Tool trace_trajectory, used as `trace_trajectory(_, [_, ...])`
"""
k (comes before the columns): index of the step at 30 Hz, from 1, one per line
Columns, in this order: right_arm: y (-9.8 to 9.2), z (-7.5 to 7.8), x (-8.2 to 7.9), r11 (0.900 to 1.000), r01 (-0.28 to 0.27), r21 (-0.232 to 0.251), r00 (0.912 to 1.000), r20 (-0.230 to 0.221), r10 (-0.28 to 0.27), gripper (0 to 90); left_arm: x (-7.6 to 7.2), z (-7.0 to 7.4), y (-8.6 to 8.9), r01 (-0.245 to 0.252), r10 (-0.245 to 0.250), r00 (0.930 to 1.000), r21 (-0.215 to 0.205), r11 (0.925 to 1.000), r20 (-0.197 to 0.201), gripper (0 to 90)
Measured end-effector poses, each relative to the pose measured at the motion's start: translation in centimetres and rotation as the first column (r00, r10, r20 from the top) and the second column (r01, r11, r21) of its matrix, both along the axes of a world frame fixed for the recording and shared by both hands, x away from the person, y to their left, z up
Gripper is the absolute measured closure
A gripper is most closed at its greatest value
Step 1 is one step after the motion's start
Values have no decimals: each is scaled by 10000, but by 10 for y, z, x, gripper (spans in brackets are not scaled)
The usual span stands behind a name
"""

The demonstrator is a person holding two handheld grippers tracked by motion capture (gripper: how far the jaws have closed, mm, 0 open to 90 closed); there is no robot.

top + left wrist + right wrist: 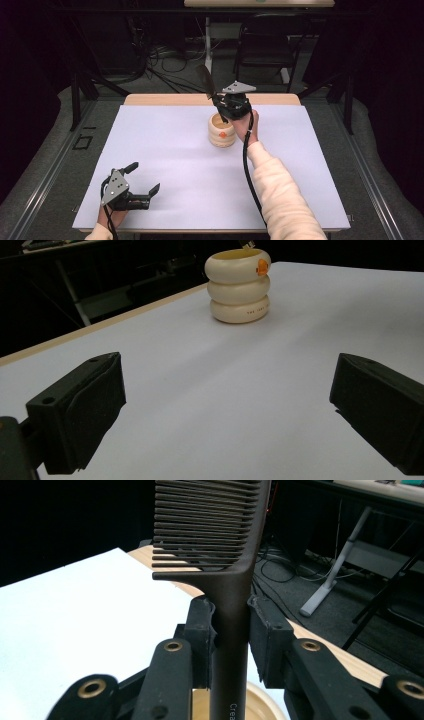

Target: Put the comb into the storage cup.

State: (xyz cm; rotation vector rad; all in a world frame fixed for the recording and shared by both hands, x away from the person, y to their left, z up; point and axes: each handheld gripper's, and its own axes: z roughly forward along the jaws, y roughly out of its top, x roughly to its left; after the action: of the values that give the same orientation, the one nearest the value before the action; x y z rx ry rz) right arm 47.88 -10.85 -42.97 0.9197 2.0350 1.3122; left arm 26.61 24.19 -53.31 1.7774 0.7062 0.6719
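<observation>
Pinching a dark comb (220, 575) by its handle, the right gripper (231, 105) hovers over a cream ringed holder (221, 131) at upper centre of the white tabletop (190, 165). At lower left, the left gripper (142, 177) rests with jaws spread and empty; cables (165, 65) and a chair (265, 45) fill the dark room behind.

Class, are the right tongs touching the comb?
Touching: the right gripper view shows the right tongs with both pads pressed against the comb handle.
</observation>
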Motion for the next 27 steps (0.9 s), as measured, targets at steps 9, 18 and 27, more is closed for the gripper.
trace_trajectory(9, [0, -9, 1, 10000, 16, -9, 9999, -105, -16, 721, 0, 0, 0, -16, 16, 10000, -8, 10000, -8, 13])
trace_trajectory(18, [-1, -15, 1, 9999, -9, -104, 9998, -218, 7, 720, 0, 0, 0, -11, 11, 10000, -6, 10000, 2, 13])
trace_trajectory(27, [-3, -20, 0, 9998, -36, -183, 9994, -336, 29, 720, 0, 0, 0, -20, 20, 10000, 9, 10000, 1, 13])
